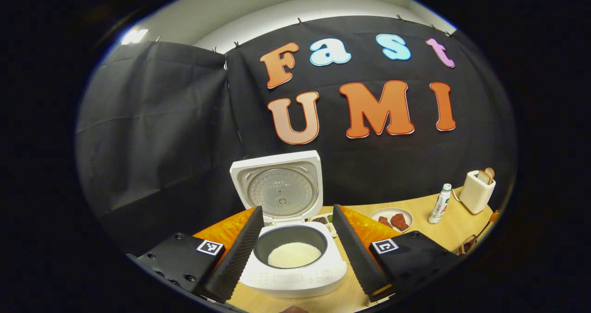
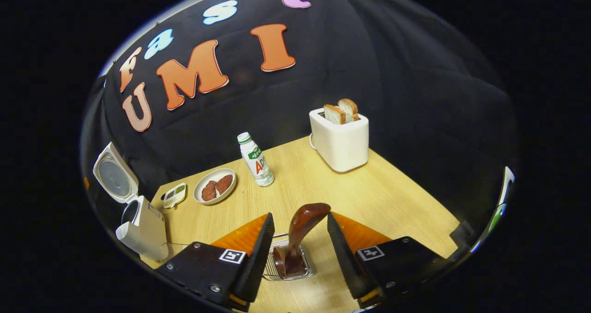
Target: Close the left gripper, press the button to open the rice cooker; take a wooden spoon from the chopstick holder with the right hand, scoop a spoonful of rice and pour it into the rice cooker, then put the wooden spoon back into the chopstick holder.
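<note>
Your white rice cooker [image 1: 291, 239] stands lid-up with rice in its dark pot, framed by the wide-open, empty left gripper [image 1: 295, 248]. Your right gripper [image 2: 295, 253], spread and empty, straddles the brown wooden spoon [image 2: 298, 239] in the wire chopstick holder [image 2: 288, 262]; release cleanly and lift straight.

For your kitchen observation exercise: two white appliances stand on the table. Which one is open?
The rice cooker: its lid stands raised, showing white rice in the inner pot. The toaster has no lid; two bread slices stick out of its top.
</note>
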A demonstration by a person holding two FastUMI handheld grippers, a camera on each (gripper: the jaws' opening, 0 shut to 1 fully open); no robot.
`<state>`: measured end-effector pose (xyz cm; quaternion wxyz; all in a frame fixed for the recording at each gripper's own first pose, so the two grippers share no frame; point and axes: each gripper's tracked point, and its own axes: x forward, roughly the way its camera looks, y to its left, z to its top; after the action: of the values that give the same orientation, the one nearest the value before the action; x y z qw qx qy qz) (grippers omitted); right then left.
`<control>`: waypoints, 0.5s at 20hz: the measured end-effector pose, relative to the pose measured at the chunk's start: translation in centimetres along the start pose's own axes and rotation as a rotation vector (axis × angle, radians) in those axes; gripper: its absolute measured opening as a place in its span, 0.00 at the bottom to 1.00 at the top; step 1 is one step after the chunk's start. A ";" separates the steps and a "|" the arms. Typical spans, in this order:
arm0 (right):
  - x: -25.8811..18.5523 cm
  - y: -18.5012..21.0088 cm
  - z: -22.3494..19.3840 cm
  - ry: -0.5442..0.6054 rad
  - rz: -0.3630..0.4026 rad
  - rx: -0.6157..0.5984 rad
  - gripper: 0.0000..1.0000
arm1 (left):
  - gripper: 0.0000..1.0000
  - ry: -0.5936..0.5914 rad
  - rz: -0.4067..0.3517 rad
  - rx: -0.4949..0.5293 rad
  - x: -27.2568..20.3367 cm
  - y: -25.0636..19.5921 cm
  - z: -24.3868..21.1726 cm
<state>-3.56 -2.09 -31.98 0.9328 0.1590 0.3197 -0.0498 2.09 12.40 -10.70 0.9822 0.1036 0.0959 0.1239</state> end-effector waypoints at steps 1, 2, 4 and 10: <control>-0.4 0.5 1.0 -0.019 -0.006 -0.013 0.78 | 0.98 0.001 -0.015 -0.016 1.1 0.2 0.8; -1.0 1.2 2.1 -0.042 -0.006 -0.026 0.81 | 1.00 0.011 -0.031 -0.029 2.2 0.2 1.1; -2.1 2.9 4.5 -0.089 -0.002 -0.055 0.87 | 1.00 0.029 -0.052 -0.067 4.4 0.7 2.0; -5.3 9.1 11.2 -0.224 0.047 -0.138 0.91 | 1.00 0.048 -0.068 -0.090 11.4 2.0 5.1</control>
<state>0.53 2.82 -18.01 0.9722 0.0954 0.2125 -0.0235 13.60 16.36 -7.20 0.9869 0.0531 0.1174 0.0970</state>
